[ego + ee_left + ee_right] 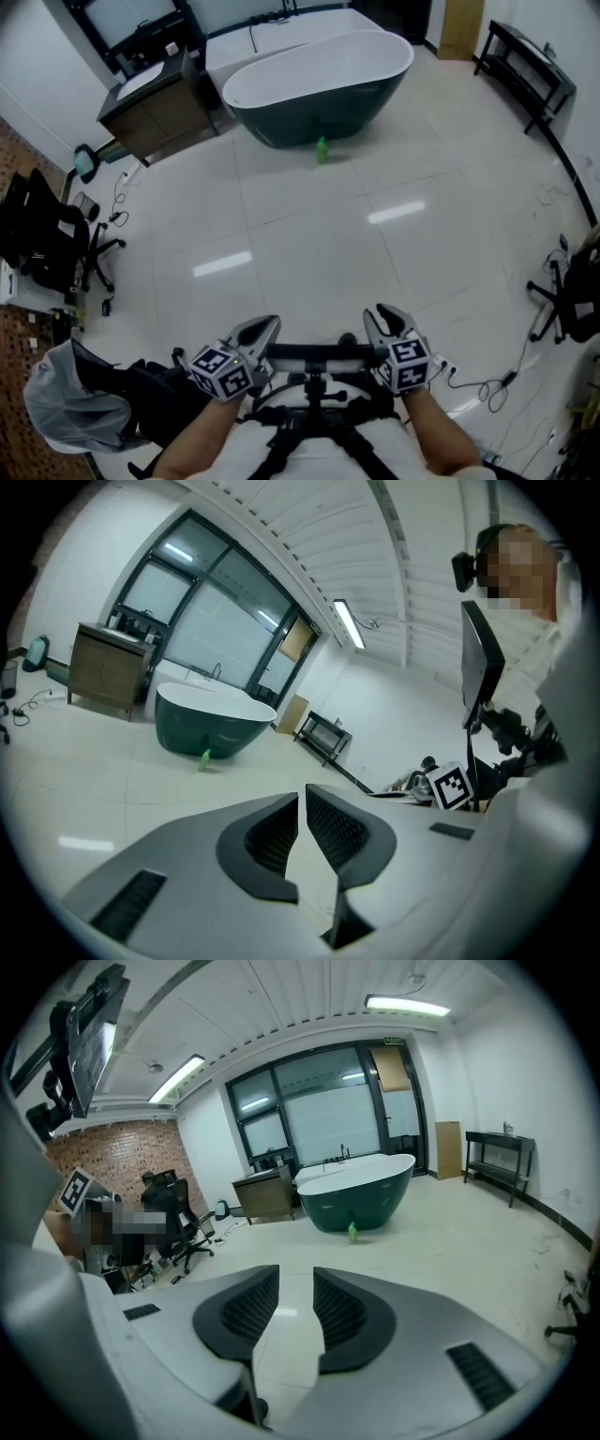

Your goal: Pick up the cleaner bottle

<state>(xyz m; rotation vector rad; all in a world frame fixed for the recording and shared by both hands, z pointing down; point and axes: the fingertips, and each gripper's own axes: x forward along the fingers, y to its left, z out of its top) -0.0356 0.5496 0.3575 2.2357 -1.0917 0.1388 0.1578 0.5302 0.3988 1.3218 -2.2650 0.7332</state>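
A small green cleaner bottle (322, 150) stands on the pale tiled floor just in front of the dark green bathtub (319, 84). It is far ahead of both grippers, and small in the left gripper view (205, 757) and the right gripper view (352, 1233). My left gripper (262, 328) is held close to the body at the lower left, its jaws almost together (302, 794) with nothing between them. To its right, my right gripper (384, 319) has its jaws apart (296, 1271) and empty.
A wooden vanity cabinet (155, 103) stands left of the tub. A black office chair (56, 239) and a grey bag (70, 398) are at the left. A black bench (525, 75) lines the right wall. Cables (487, 380) and a chair base (562, 300) lie at the right.
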